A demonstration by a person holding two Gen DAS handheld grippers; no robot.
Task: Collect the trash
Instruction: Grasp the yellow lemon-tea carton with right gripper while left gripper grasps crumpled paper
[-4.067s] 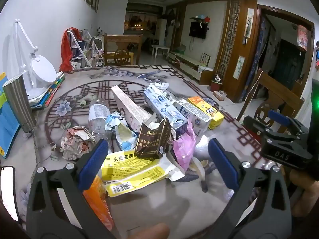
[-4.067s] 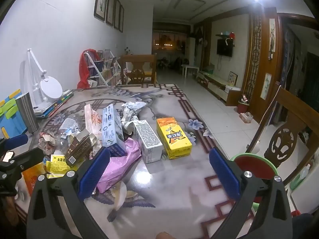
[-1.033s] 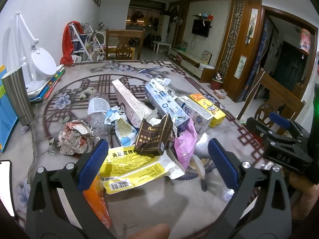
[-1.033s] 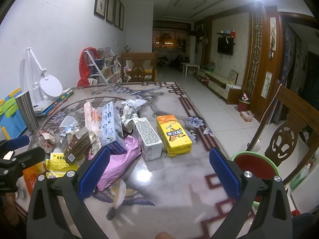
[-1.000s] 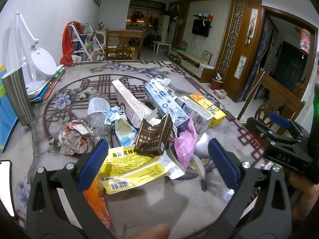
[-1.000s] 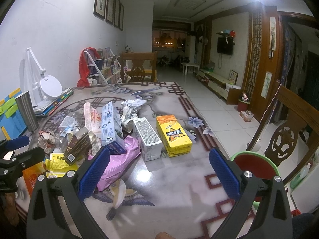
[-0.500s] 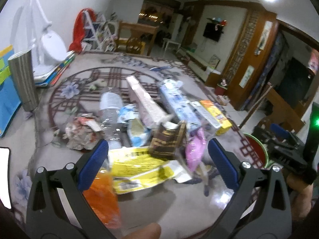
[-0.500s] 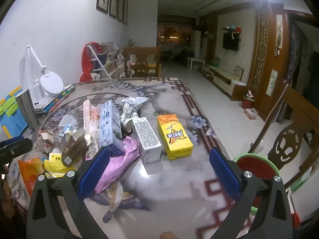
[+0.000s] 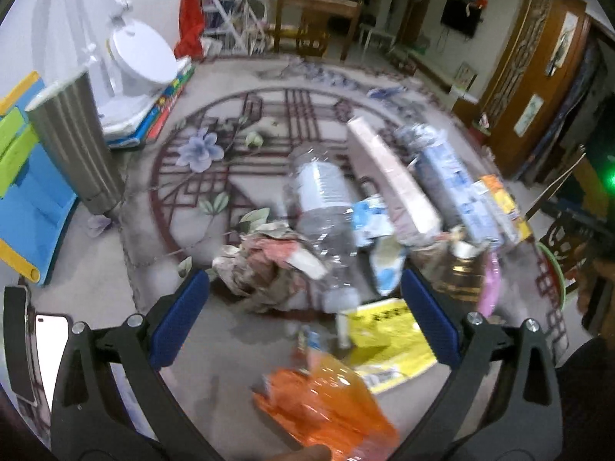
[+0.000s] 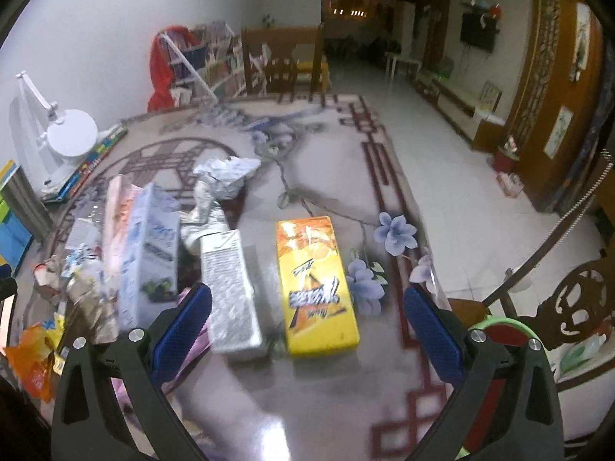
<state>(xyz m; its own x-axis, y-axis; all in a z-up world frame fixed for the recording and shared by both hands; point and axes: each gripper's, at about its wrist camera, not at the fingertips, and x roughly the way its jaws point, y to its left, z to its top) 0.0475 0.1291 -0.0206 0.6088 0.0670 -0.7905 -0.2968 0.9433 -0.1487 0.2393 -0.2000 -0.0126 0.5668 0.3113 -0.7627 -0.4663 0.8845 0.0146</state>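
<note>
Both grippers have dipped toward the table [image 10: 307, 415], the left gripper [image 9: 305, 320] wide over the paper wad [image 9: 265, 269], the right gripper [image 10: 307, 328] wide over the cartons [image 10: 313, 288], nothing collected yet.

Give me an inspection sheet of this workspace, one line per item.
Surface: patterned marble-look table, glossy.
Job's things: yellow carton, grey-white carton, crushed clear plastic bottle, crumpled paper wad, orange plastic wrapper, yellow printed bag, all lying on the table.
Clutter: ribbed metal cup, white desk lamp, phone.
Grippers: left tool open, empty; right tool open, empty.
Cables: nothing seen.
Surroundings: green-rimmed bin beside the table, wooden chair.
</note>
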